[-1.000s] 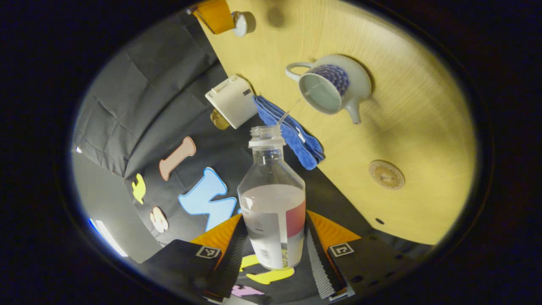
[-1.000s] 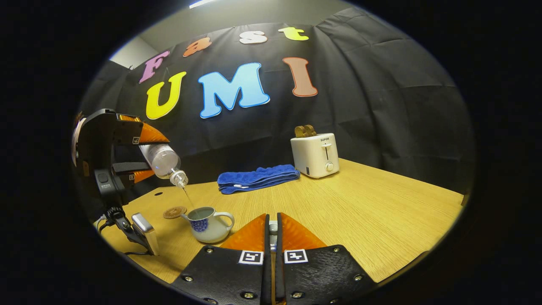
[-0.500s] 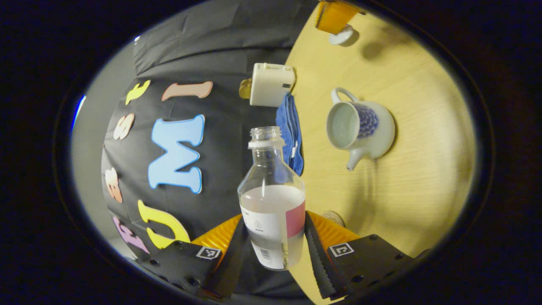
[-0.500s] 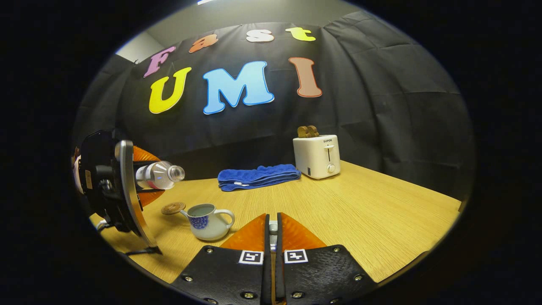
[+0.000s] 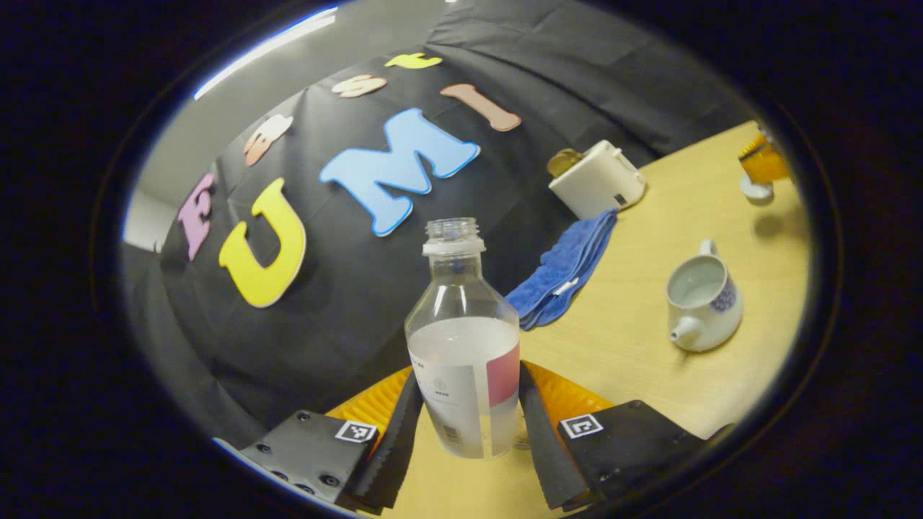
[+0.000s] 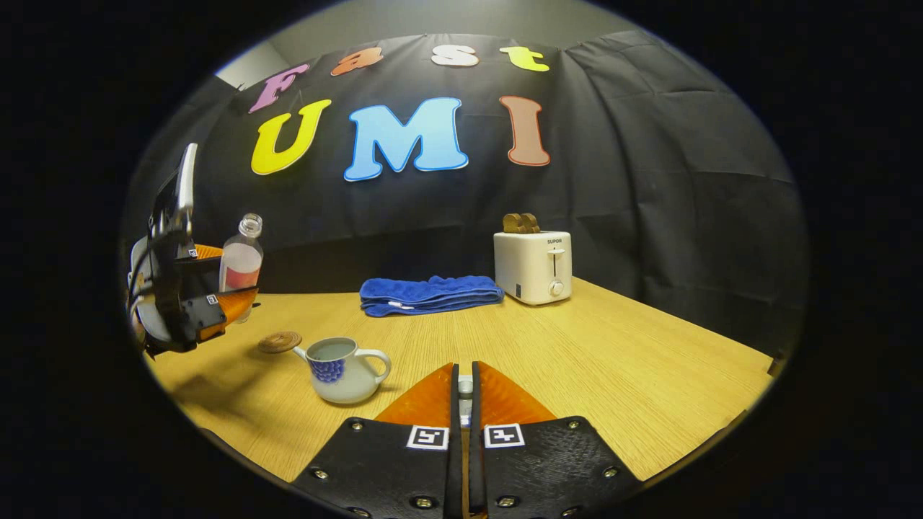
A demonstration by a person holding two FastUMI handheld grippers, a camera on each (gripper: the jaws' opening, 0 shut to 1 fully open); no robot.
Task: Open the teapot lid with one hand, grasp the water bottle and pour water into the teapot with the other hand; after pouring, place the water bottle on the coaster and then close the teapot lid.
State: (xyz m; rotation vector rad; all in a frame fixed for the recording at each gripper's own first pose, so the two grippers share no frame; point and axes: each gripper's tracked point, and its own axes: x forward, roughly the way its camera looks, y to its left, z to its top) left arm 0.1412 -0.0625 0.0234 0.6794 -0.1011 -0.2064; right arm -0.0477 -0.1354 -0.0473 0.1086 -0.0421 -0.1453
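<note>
The left gripper (image 5: 465,432) was clamped on the water bottle (image 5: 464,339), both fingers pressing against its lower body at the label, and the bottle stood close to upright, uncapped, with water filling roughly its lower half. From the right gripper view that same bottle (image 6: 241,263) hung above the far left part of the table (image 6: 613,375), held in the left gripper (image 6: 216,299), with the round coaster (image 6: 280,341) lying on the wood just below and a little to the right of it, bottle and coaster apart. And there was the teapot (image 6: 340,367), lid off, sitting on the table just beside the coaster, mouth open and water visible inside, handle pointing right and spout pointing left toward the coaster in that view. In the left gripper view the teapot (image 5: 701,297) sat well off to the right of the bottle, its spout facing the camera. The right gripper (image 6: 465,393) had its fingers drawn together on something small and pale, the teapot lid (image 6: 466,389), barely visible in the narrow gap; in the left gripper view a white disc (image 5: 756,189) showed under that gripper's tip at the far right edge. Behind, a folded blue towel (image 6: 430,294) lay beside a white toaster (image 6: 533,267) near the wall.
</note>
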